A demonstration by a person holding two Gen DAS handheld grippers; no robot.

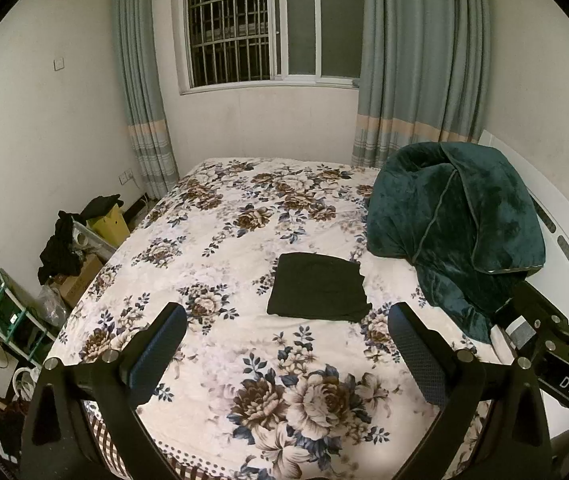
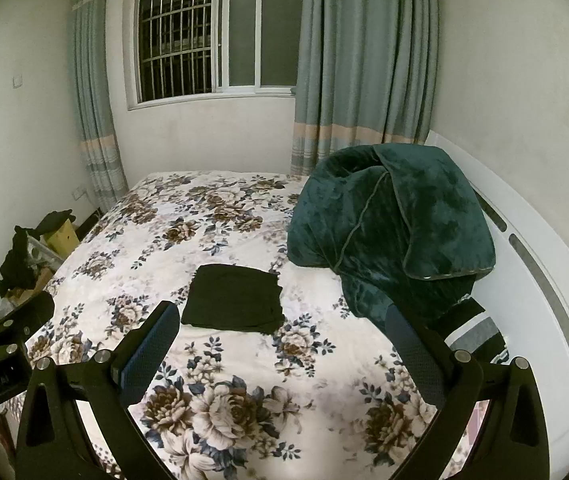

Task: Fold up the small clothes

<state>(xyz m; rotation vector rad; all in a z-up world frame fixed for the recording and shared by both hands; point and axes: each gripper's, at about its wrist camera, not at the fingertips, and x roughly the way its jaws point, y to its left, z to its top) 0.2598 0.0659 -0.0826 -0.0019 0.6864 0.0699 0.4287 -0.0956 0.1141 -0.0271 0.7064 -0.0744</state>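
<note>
Cloth is what matters here: a small black garment (image 1: 318, 288) is lying folded into a flat, roughly square packet on the floral bedspread (image 1: 220, 240), ahead of both claws and touched by neither. From the left wrist view, the left claw (image 1: 287, 322) is hovering over the near part of the bed with its two fingers (image 1: 156, 356) spread wide apart and nothing between them; the garment is sitting just beyond the fingertips, a little toward the right finger. From the right wrist view, the right claw (image 2: 282, 324) is likewise standing wide open and holding nothing, and the garment (image 2: 234, 298) is lying just past its left finger (image 2: 146, 354), ahead and to the left of the claw's middle.

A dark green plush blanket (image 2: 388, 232) is sitting heaped on the bed ahead and to the right of both claws, near the garment's right edge but not touching it. A white headboard (image 2: 532, 248) is curving along the far right of the right claw. Far ahead, a barred window (image 1: 268, 24) is showing dark between grey-blue curtains (image 1: 420, 64). Off to the left of the left claw, beside the bed, boxes and dark clothing (image 1: 62, 248) are lying piled on the floor, with a small shelf rack (image 1: 0, 308) nearer. The right claw's body is showing at the right edge of the left wrist view, and the left claw's body at the left edge of the right wrist view, side by side.
</note>
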